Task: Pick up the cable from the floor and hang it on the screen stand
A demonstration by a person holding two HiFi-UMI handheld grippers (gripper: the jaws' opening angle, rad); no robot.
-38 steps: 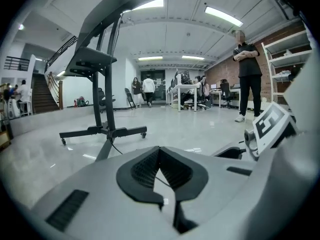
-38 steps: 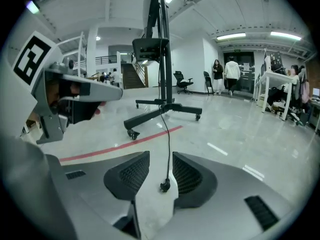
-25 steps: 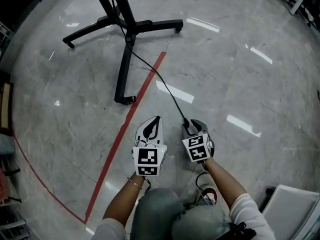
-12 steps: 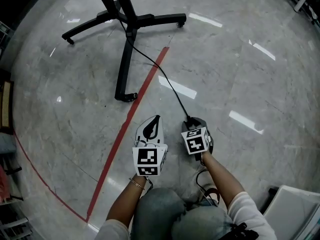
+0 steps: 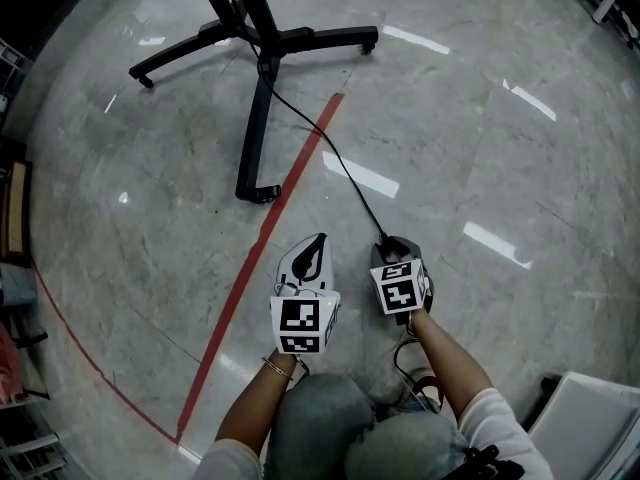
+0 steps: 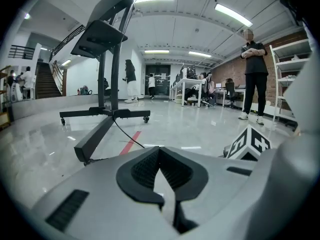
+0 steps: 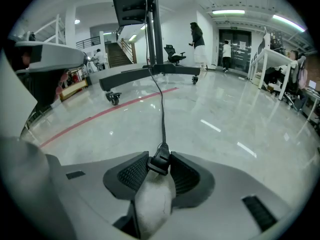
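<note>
A thin black cable (image 5: 345, 176) runs across the floor from the black screen stand's base (image 5: 258, 138) to my right gripper (image 5: 392, 246). That gripper is shut on the cable's black plug (image 7: 161, 160), held between its ribbed pads, and the cord (image 7: 162, 114) stretches away toward the stand (image 7: 155, 34). My left gripper (image 5: 318, 240) hovers just left of it, shut with nothing between its jaws. In the left gripper view the closed jaws (image 6: 160, 171) point at the stand (image 6: 107, 69), with the cable (image 6: 127, 134) trailing over the floor.
A red tape line (image 5: 260, 268) crosses the polished floor diagonally under the cable. A white object (image 5: 590, 418) lies at the lower right. The stand's wheeled legs (image 5: 330, 38) spread ahead. A person (image 6: 255, 74) stands at the right, and desks and other people are far off.
The right gripper has rolled slightly with the plug still in it. Both hands sit a little lower in the head view; the left gripper stays shut.
</note>
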